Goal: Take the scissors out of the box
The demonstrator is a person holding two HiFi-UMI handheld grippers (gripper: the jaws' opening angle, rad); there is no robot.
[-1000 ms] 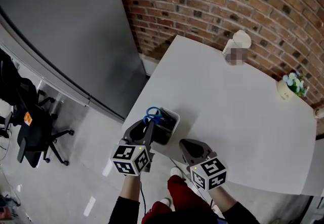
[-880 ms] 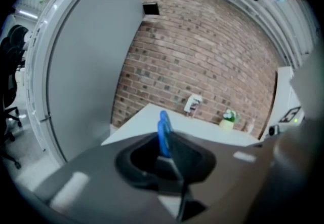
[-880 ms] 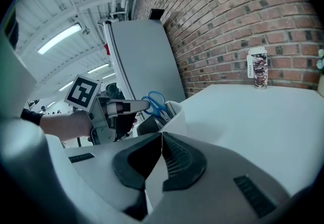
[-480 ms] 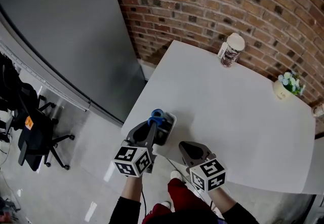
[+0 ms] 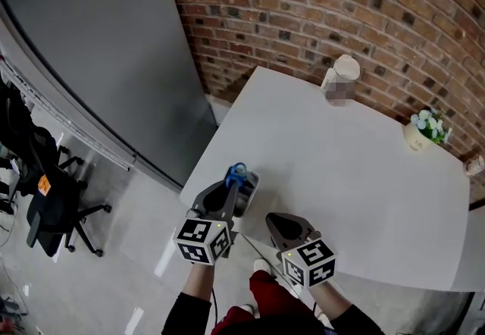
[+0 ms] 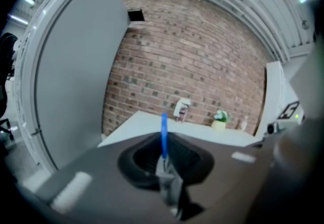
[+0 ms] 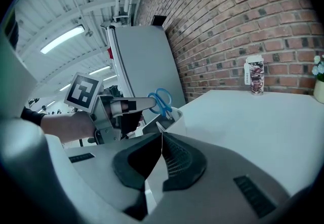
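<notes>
Blue-handled scissors (image 5: pixel 236 172) stand upright over a small dark box (image 5: pixel 251 188) at the white table's near left corner. My left gripper (image 5: pixel 230 185) has its jaws closing on the blue handle, which sits pinched between the pads (image 6: pixel 163 134). In the right gripper view the left gripper (image 7: pixel 144 107) holds the scissors (image 7: pixel 162 100) just above the box's rim (image 7: pixel 174 116). My right gripper (image 5: pixel 276 220) hovers over the table's near edge, right of the box, with its jaws together and nothing in them (image 7: pixel 161 142).
The white table (image 5: pixel 341 174) carries a lidded cup (image 5: pixel 339 77) at its far edge and a small flower pot (image 5: pixel 424 129) at the far right. A brick wall runs behind it. A grey panel and an office chair (image 5: pixel 45 197) stand to the left.
The left gripper's jaws have come together on the blue handle and it has risen a little, bringing the scissors higher out of the box. The right gripper has stayed put.
</notes>
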